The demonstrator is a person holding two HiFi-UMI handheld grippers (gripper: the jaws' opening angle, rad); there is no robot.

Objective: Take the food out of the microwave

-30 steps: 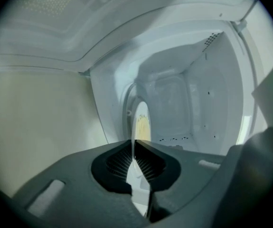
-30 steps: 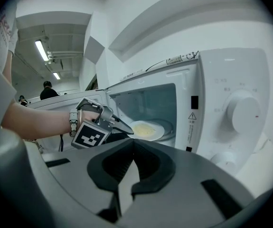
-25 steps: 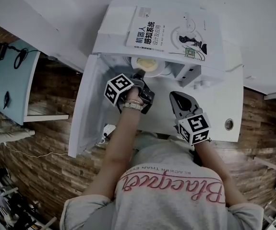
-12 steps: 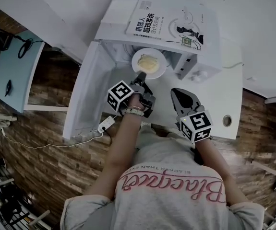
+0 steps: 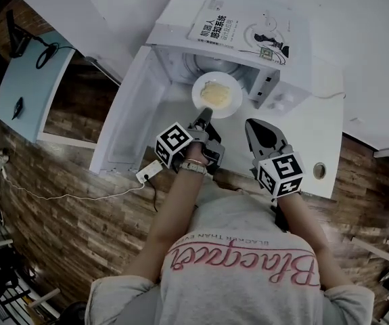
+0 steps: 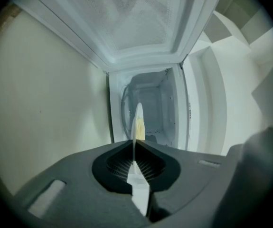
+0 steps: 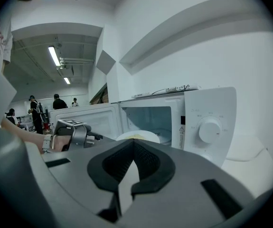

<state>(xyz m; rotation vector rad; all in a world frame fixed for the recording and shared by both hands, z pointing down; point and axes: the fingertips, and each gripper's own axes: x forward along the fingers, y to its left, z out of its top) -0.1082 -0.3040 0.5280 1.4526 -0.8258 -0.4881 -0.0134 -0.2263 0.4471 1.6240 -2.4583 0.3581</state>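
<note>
Head view: we count one microwave (image 5: 285,80) with its door (image 5: 130,124) open and one book (image 5: 248,27) on top. One plate (image 5: 234,95) carrying one portion of food (image 5: 215,93) sits at the cavity mouth. The left gripper (image 5: 203,116) is at the plate's near rim, and the right gripper (image 5: 256,131) is beside it, apart from the plate.

Left gripper view: the jaws are clamped on the plate rim, which is seen edge-on.

Right gripper view: the jaws are together with nothing between them. We see one dial (image 7: 209,130).
</note>
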